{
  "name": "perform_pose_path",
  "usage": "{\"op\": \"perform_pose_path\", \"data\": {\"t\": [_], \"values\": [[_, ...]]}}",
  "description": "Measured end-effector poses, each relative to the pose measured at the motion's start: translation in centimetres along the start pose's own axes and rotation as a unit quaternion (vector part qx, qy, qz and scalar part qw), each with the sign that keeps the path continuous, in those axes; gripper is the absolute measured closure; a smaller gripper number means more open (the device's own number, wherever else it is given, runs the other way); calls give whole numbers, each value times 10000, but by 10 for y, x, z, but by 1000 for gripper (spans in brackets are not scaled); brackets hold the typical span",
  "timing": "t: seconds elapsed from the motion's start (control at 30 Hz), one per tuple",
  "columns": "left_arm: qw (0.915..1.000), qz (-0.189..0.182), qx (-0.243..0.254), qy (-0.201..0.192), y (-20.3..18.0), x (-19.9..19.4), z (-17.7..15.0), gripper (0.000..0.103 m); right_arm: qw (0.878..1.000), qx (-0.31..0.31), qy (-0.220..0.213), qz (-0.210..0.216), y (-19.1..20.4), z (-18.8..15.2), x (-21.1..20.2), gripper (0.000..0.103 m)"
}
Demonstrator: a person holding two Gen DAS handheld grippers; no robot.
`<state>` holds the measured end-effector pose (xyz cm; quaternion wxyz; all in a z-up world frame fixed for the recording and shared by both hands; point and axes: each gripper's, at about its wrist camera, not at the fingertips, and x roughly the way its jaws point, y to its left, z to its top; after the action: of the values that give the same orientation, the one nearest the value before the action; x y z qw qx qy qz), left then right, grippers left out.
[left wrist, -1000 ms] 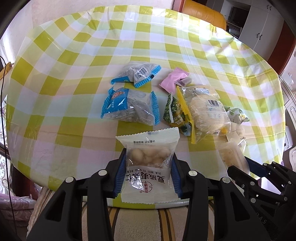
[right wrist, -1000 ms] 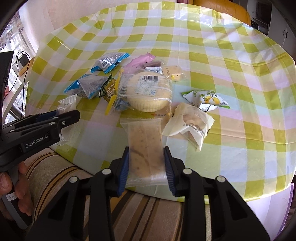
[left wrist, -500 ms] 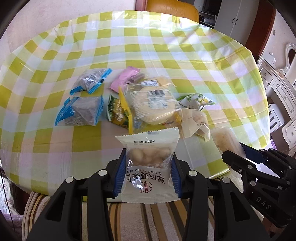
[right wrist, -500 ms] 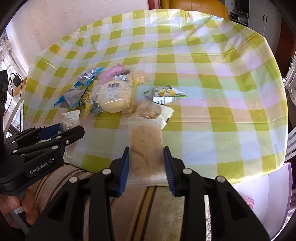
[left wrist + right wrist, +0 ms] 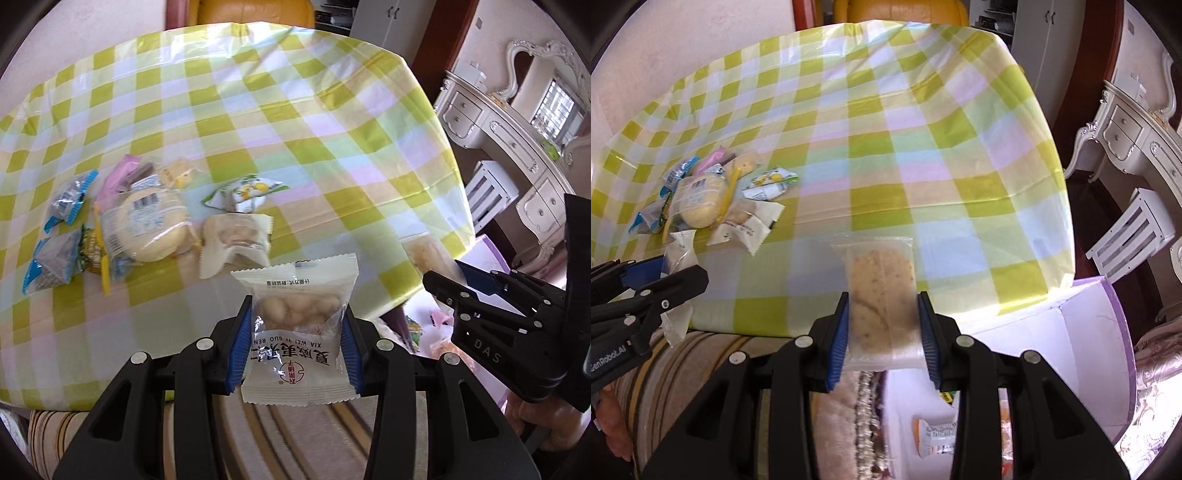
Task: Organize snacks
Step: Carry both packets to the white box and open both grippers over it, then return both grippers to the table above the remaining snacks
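Note:
My left gripper (image 5: pixel 295 341) is shut on a white nut packet (image 5: pixel 297 325) and holds it off the table's near edge. My right gripper (image 5: pixel 882 326) is shut on a clear packet with a speckled biscuit (image 5: pixel 881 295), held over the near rim of a white and purple box (image 5: pixel 1108 354). Several snack packets lie in a pile (image 5: pixel 144 225) at the left of the checked tablecloth (image 5: pixel 295 147); the pile also shows in the right wrist view (image 5: pixel 701 201). The right gripper's body (image 5: pixel 498 332) shows in the left view.
The box beside the table's right corner holds a few packets (image 5: pixel 934 430). A striped cushion (image 5: pixel 713 373) lies below the table's near edge. A white ornate dresser (image 5: pixel 517 140) and a small white rack (image 5: pixel 1134 236) stand to the right. An orange chair (image 5: pixel 255 13) is behind the table.
Both grippers have swung right with their packets. The snack pile has slid to the left of both views, and the box has come into view under my right gripper.

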<state>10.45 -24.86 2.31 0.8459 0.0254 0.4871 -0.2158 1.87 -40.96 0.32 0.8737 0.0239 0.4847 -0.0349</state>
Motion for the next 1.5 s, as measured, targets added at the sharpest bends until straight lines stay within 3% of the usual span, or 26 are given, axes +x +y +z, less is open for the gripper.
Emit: {"op": "perform_pose_path", "data": {"t": [0.23, 0.43, 0.73, 0.8, 0.9, 0.97, 1.03, 1.2, 1.37, 1.5], "values": [[9963, -623, 477, 348, -56, 17, 0, 61, 9982, 435, 149, -377, -53, -19, 2, 67], [9881, -992, 882, 773, -99, 39, -8, 61, 9950, 757, 272, -589, -86, -33, 7, 67], [9755, -1467, 1141, 1180, -130, 60, -12, 59, 9898, 1090, 427, -816, -117, -49, 11, 66], [9737, -1544, 1116, 1247, -130, 63, -12, 49, 9889, 1141, 467, -832, -120, -51, 13, 65], [9744, -1582, 1044, 1211, -127, 61, -11, 29, 9876, 1202, 489, -886, -121, -50, 14, 44], [9748, -1595, 1017, 1180, -126, 60, -10, 24, 9876, 1182, 479, -911, -119, -49, 13, 34], [9757, -1575, 996, 1150, -125, 58, -11, 19, 9877, 1151, 488, -943, -116, -47, 13, 25], [9819, -1353, 975, 902, -117, 48, -6, 14, 9868, 1251, 549, -871, -111, -42, 14, 25], [9935, -558, 882, 453, -94, 34, 4, 14, 9871, 1268, 511, -835, -98, -31, 12, 24], [9967, 195, 789, -60, -67, 18, 14, 11, 9877, 1127, 330, -1028, -78, -16, 6, 22]]}}
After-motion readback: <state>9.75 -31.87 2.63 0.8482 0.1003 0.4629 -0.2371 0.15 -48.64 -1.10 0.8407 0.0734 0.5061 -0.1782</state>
